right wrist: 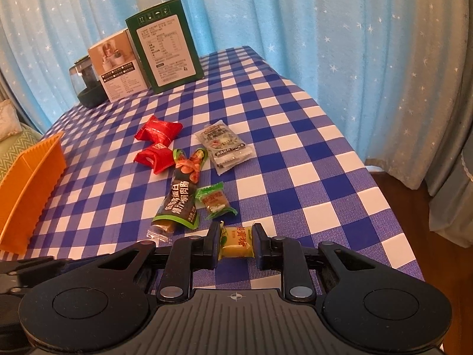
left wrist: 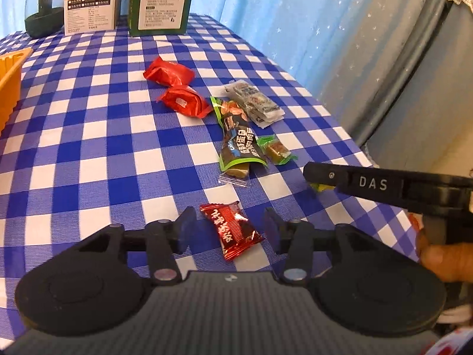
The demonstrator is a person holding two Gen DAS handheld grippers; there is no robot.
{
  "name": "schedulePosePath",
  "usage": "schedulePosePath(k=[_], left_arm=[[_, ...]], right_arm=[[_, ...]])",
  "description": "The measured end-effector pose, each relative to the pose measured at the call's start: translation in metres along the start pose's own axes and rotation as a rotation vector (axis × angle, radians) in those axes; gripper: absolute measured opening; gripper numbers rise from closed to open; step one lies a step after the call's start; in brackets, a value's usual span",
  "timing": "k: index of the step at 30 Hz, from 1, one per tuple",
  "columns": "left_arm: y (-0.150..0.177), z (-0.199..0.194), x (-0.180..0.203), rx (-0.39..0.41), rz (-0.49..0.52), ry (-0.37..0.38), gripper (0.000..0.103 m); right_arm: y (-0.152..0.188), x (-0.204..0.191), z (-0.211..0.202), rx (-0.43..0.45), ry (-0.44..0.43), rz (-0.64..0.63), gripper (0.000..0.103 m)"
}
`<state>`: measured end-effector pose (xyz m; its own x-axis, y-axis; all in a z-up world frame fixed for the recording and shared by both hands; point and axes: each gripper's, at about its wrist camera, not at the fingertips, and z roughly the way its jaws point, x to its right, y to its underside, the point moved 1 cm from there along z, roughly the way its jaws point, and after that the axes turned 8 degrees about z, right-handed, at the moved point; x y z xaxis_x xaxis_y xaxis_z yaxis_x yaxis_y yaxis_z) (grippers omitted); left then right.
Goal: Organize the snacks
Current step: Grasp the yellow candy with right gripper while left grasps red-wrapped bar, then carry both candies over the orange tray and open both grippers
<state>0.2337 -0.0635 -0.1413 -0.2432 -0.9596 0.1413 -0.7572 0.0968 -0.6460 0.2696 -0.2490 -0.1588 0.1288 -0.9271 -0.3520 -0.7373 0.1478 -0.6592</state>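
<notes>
Item 1: yellow candy [right wrist: 235, 242], wrapped, with red lettering. Your right gripper [right wrist: 235, 244] pinched it crosswise, both pads pressed against the wrapper's sides, low over the near edge of the surface [right wrist: 310, 159]. In the left wrist view only a sliver of yellow showed beneath that gripper's black finger.

Item 2: dark red candy [left wrist: 231, 230], wrapped, lying flat on the checked cloth. Your left gripper [left wrist: 229, 230] stood partly spread around it, one pad on either side, neither pad pressing on the wrapper.

Item 3: green-wrapped candy [right wrist: 214, 201], on the surface just beyond the yellow one.

Item 4: long dark snack stick [right wrist: 181, 195] with green trim, beside the green candy, its clear end toward you.

Item 5: two red snack packets [right wrist: 156, 145], touching each other, farther along on the left.

Item 6: clear packet stack [right wrist: 224, 149] with dark print, to the right of the red pair.

Item 7: orange bin [right wrist: 28, 189], ribbed wall, at the left edge of the surface, well apart from the snacks.

Item 8: green box [right wrist: 165, 47], white box [right wrist: 118, 65] and a dark jar [right wrist: 84, 88], upright in a row at the far end, before a blue star-print curtain [right wrist: 325, 29].

Your hand [left wrist: 440, 260] showed at the right edge of the left wrist view.
</notes>
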Motion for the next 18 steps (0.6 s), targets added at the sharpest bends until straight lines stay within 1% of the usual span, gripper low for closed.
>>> schedulePosePath(k=[2,4,11,18], left_arm=[[0.001,0.002,0.003,-0.001,0.016,-0.028,0.035],[0.003,0.002,0.006,-0.004,0.040,-0.050,0.023],[0.009,-0.006,0.002,-0.005,0.066,-0.062,0.021],[0.010,-0.030,-0.017,0.022,0.050,-0.088,0.021]], right_arm=[[0.000,0.000,0.000,0.000,-0.001,-0.003,0.023],[0.000,0.000,0.000,0.000,-0.001,-0.004,0.023],[0.000,-0.004,-0.002,0.006,-0.017,-0.011,0.023],[-0.004,-0.022,-0.009,0.033,-0.062,-0.037,0.023]])
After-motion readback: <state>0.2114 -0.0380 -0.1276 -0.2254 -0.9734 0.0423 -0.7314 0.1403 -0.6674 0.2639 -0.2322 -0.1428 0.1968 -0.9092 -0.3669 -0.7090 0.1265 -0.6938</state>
